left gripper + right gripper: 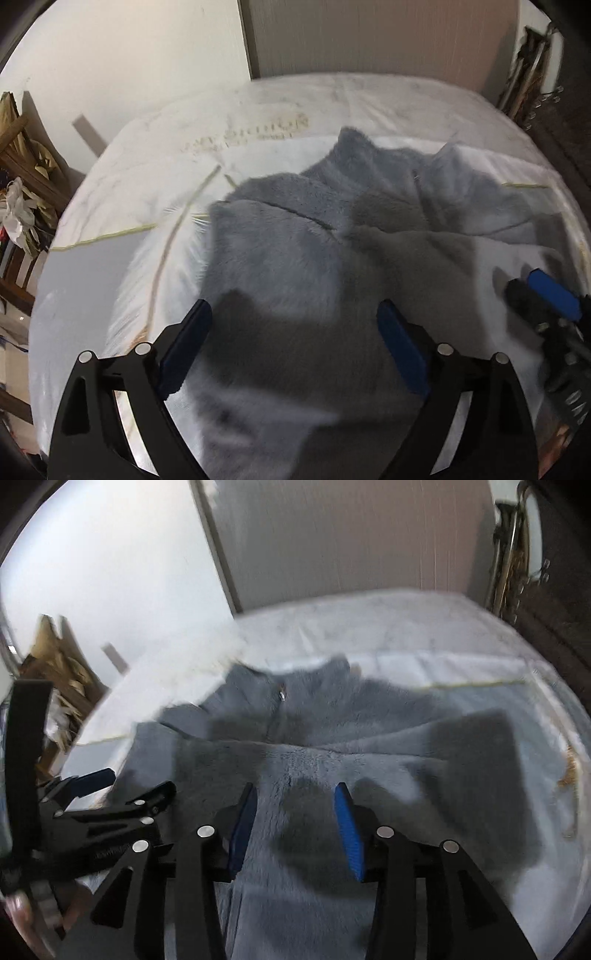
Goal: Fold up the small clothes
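A grey fleece garment point(295, 251) lies rumpled on a white bed sheet point(147, 177), its collar end toward the headboard. My left gripper point(295, 310) hovers open over the garment's near part, blue pads wide apart with nothing between them. In the right wrist view the same garment point(332, 746) fills the middle, a small zip pull point(282, 696) showing near its collar. My right gripper point(295, 794) is open just above the fleece, empty. The right gripper point(539, 291) also shows at the right edge of the left wrist view, and the left gripper point(125, 782) at the left of the right wrist view.
The bed's headboard point(369, 37) and a white wall point(129, 55) stand behind. Cluttered wooden furniture point(22, 166) sits left of the bed, dark furniture point(535, 74) to the right. Bare sheet point(443, 627) lies beyond the garment. A hand point(18, 915) holds the left gripper.
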{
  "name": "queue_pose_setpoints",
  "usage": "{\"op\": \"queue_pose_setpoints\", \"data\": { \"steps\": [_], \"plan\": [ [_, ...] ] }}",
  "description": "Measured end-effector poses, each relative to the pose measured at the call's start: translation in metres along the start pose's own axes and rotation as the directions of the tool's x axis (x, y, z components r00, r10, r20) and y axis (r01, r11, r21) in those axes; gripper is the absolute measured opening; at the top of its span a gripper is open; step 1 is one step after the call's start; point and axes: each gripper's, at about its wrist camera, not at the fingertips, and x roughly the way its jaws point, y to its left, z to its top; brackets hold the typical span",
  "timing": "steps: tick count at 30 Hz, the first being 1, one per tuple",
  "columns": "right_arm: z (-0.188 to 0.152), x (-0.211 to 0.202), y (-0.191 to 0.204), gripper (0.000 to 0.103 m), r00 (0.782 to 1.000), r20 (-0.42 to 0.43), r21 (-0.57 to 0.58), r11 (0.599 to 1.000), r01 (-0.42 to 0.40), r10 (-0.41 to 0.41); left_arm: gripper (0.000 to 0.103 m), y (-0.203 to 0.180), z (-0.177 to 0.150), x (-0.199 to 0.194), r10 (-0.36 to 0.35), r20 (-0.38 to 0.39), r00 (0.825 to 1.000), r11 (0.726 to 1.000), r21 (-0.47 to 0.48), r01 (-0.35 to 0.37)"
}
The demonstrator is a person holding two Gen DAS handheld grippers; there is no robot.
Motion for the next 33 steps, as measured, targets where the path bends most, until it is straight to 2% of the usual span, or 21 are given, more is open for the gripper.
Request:
{"op": "queue_pose_setpoints", "data": {
  "steps": [1,2,3,4,5,6,8,9,11,15,20,25,30,33],
  "plan": [
    [-0.005,-0.004,-0.003,0.054,0.999,0.003,-0.007,0.999,0.035,-0.035,0.09,0.003,-0.005,-0.005,-0.004,0.016,1.0,1.0,0.008,0.003],
    [-0.013,0.002,-0.01,0.056,0.998,-0.034,-0.001,0.998,0.057,-0.057,0.092,0.004,-0.011,-0.005,0.001,0.019,1.0,1.0,0.011,-0.002],
    [-0.02,0.014,-0.017,0.057,0.995,-0.087,0.017,0.999,0.048,-0.046,0.094,0.004,-0.019,0.004,0.018,-0.011,1.0,1.0,0.018,-0.017],
    [-0.022,0.014,-0.019,0.056,0.997,-0.065,0.023,0.999,0.036,-0.035,0.098,0.004,-0.027,0.013,0.023,-0.035,0.999,1.0,0.018,-0.022],
    [-0.022,0.004,-0.017,0.055,0.997,-0.055,0.026,0.998,0.05,-0.048,0.098,0.009,-0.031,0.009,0.032,-0.003,0.999,0.999,-0.018,-0.032],
    [-0.021,-0.003,-0.015,0.055,0.997,-0.055,0.037,0.998,0.054,-0.052,0.098,0.011,-0.032,0.008,0.038,-0.024,0.999,0.999,-0.029,-0.038],
    [-0.022,-0.034,-0.014,0.056,1.0,0.01,0.066,0.997,-0.027,0.026,0.095,0.017,-0.04,-0.001,0.014,-0.047,0.999,0.998,-0.068,-0.017],
    [-0.026,-0.046,-0.013,0.056,0.999,0.022,0.057,0.998,-0.024,0.023,0.095,0.021,-0.048,-0.013,0.007,-0.03,1.0,0.996,-0.088,-0.009],
    [-0.04,-0.058,-0.017,0.056,1.0,0.002,0.048,0.999,0.013,-0.013,0.095,0.024,-0.061,-0.031,0.007,-0.021,1.0,0.995,-0.096,-0.009],
    [-0.076,-0.091,-0.032,0.056,1.0,0.002,0.108,0.994,-0.016,0.015,0.094,0.029,-0.103,-0.061,-0.011,-0.041,0.999,0.992,-0.127,0.006],
    [-0.117,-0.11,-0.042,0.056,1.0,-0.022,0.108,0.994,0.005,-0.003,0.094,0.031,-0.156,-0.085,-0.048,-0.06,0.997,0.983,-0.18,0.036],
    [-0.136,-0.128,-0.051,0.056,1.0,-0.01,0.122,0.992,0.012,-0.01,0.093,0.035,-0.18,-0.094,-0.042,-0.066,0.997,0.979,-0.203,0.027],
    [-0.154,-0.143,-0.031,0.056,1.0,-0.006,0.039,0.999,-0.03,0.03,0.091,0.025,-0.197,-0.107,-0.047,-0.054,0.997,0.985,-0.169,0.037],
    [-0.167,-0.128,-0.028,0.057,0.996,-0.084,0.002,1.0,-0.018,0.018,0.093,0.014,-0.208,-0.101,0.003,-0.073,0.997,0.993,-0.118,-0.011]
  ]
}}
